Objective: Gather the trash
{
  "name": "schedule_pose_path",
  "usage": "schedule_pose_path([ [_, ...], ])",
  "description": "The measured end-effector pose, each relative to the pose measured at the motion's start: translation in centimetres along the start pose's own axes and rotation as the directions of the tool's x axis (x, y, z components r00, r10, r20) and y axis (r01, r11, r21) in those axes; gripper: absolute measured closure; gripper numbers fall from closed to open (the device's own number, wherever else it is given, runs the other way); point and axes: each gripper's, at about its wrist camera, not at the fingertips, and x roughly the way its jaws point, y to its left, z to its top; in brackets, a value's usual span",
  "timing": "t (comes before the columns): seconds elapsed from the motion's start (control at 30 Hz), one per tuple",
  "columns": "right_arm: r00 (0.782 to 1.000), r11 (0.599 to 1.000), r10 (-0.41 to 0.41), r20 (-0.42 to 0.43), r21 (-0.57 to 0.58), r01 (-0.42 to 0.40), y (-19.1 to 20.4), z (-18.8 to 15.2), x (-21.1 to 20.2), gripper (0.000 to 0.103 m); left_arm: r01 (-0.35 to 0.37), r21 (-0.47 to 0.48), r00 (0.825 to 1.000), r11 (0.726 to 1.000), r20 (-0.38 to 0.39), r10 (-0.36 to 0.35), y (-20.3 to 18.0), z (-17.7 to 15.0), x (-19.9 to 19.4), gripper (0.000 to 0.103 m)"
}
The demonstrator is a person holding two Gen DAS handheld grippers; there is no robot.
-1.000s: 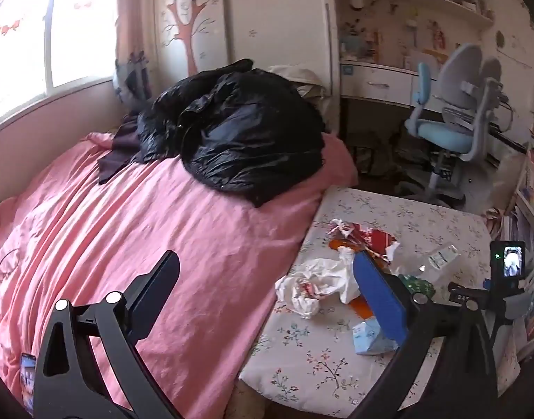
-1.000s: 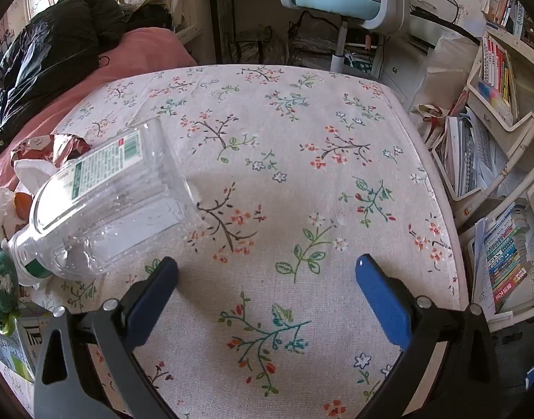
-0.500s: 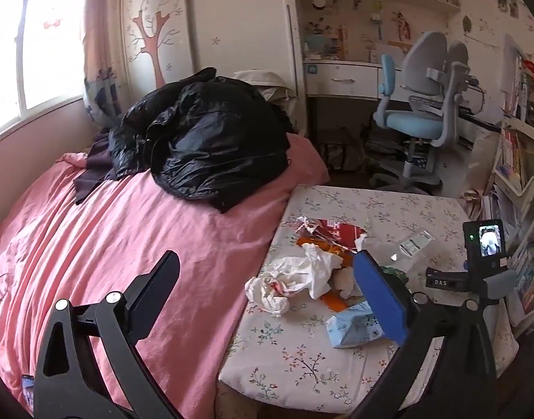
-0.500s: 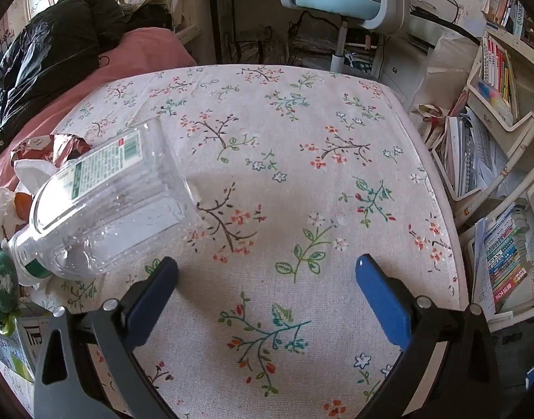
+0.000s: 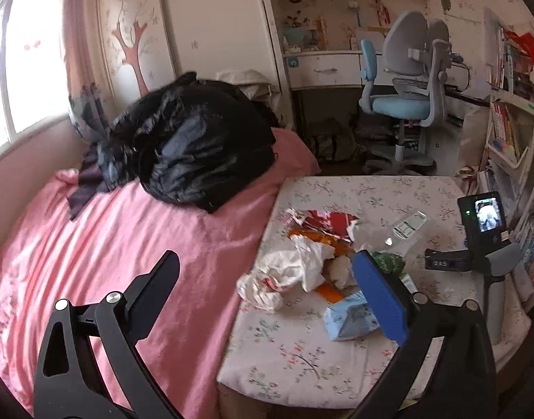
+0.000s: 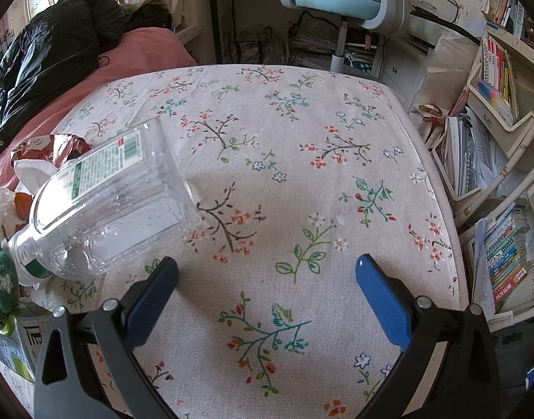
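Right hand-held gripper (image 6: 266,291) open, empty; bottle (image 6: 106,206) just left.

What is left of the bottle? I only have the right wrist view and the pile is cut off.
Observer: The left wrist view shows a crumpled white bag that reaches the bed-side edge of the table.
Operator: Left gripper?
Observer: The left gripper has its jaws open and empty. It is above the edge of the bed, facing the pile.
Operator: Anything under the bag?
Observer: An orange wrapper shows past it on two sides.
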Motion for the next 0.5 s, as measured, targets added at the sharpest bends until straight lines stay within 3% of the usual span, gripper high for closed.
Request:
schedule_pose_path([
  [0.1,1.0,1.0,0.0,0.0,0.0,0.0,0.0,0.0,0.0,0.006,0.016,0.006,1.0,1.0,0.018,-0.016,-0.8,-0.8,-0.1,0.007],
  [0.2,1.0,1.0,0.0,0.0,0.0,0.0,0.0,0.0,0.0,0.006,0.017,-0.004,0.999,1.0,0.04,-0.017,-1.3,1.1,0.7,0.007],
  [0.37,1.0,1.0,-0.004,0.0,0.004,0.004,0.0,0.0,-0.1,0.006,-0.03,0.01,0.99,0.999,0.139,0.029,-5.4,2.4,1.2,0.007],
  [0.5,1.0,1.0,-0.001,0.001,0.007,0.001,-0.3,-0.1,0.0,0.006,0.032,0.024,0.99,0.999,0.14,-0.035,-7.4,1.4,2.4,0.007],
])
